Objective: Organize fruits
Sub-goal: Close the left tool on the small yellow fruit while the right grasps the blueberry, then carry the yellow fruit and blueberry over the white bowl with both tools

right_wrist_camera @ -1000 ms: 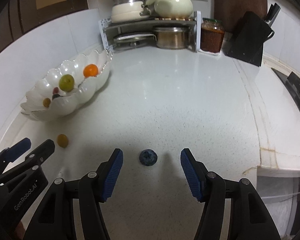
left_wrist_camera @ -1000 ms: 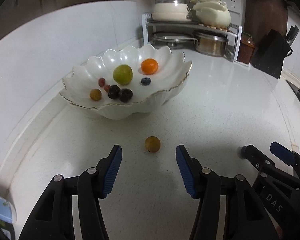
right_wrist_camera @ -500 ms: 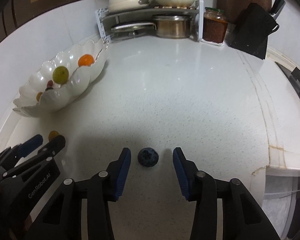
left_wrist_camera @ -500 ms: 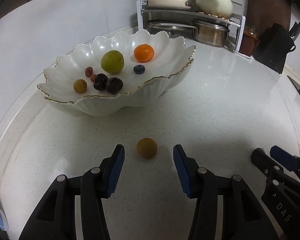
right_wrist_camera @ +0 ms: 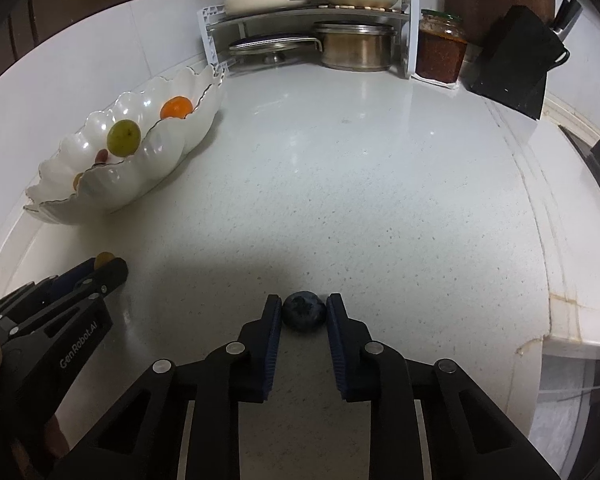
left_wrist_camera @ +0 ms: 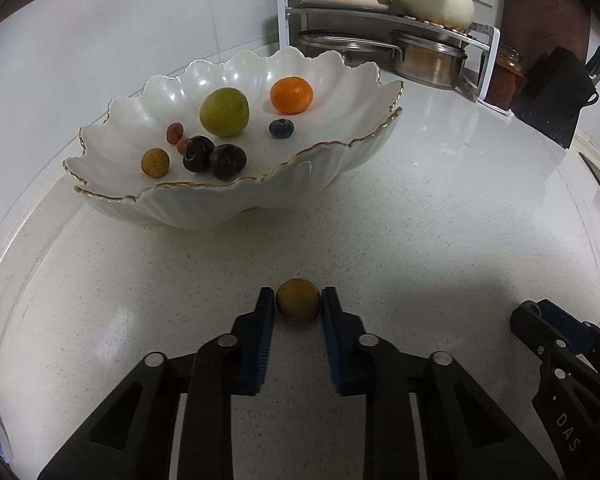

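A white scalloped bowl (left_wrist_camera: 340, 160) stands on the counter at the back left and holds an orange (left_wrist_camera: 291, 95), a green fruit (left_wrist_camera: 224, 112), a blueberry (left_wrist_camera: 281, 128), two dark plums (left_wrist_camera: 214, 156) and small fruits. My left gripper (left_wrist_camera: 298, 302) is shut on a small yellow-brown fruit (left_wrist_camera: 298, 300) that sits on the counter in front of the bowl. My right gripper (right_wrist_camera: 304, 312) is shut on a blueberry (right_wrist_camera: 304, 314) that sits on the counter. The bowl also shows in the right wrist view (right_wrist_camera: 168, 148).
A metal rack (right_wrist_camera: 312, 12) with pots and cream cookware stands at the back. A jar (right_wrist_camera: 440, 46) and a black knife block (right_wrist_camera: 516, 60) stand to its right. The counter edge (right_wrist_camera: 556, 320) runs along the right side.
Both grippers moved forward and closed: the left on the yellow-brown fruit, the right on the blueberry. Both fruits still rest on the counter.
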Motion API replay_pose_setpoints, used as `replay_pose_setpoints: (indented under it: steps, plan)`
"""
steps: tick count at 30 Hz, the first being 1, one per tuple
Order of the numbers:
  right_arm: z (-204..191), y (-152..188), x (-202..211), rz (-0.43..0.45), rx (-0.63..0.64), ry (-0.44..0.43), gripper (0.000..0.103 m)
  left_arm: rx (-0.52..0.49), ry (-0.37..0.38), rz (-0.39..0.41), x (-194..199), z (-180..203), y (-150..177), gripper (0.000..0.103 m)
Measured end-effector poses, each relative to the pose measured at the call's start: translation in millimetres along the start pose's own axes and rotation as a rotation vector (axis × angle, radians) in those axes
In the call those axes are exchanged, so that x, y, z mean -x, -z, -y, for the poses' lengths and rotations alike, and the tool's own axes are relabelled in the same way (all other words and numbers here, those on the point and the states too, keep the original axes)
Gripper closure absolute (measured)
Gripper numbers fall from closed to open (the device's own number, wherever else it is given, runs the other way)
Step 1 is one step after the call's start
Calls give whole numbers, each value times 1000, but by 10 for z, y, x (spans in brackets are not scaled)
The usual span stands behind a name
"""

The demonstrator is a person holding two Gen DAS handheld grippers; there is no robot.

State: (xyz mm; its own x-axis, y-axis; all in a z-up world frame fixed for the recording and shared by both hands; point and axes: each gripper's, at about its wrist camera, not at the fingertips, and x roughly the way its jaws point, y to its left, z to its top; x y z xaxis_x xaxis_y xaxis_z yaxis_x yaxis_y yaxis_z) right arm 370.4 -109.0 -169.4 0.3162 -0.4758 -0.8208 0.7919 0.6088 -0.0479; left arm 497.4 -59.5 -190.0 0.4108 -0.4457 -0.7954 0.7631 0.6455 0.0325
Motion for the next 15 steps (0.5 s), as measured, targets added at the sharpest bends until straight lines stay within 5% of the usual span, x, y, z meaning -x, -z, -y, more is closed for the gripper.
replay_pose_setpoints:
  steps: [15]
  plan:
    - [8, -42, 105, 9, 34, -111, 79, 31, -36, 36, 377, 60, 64, 80]
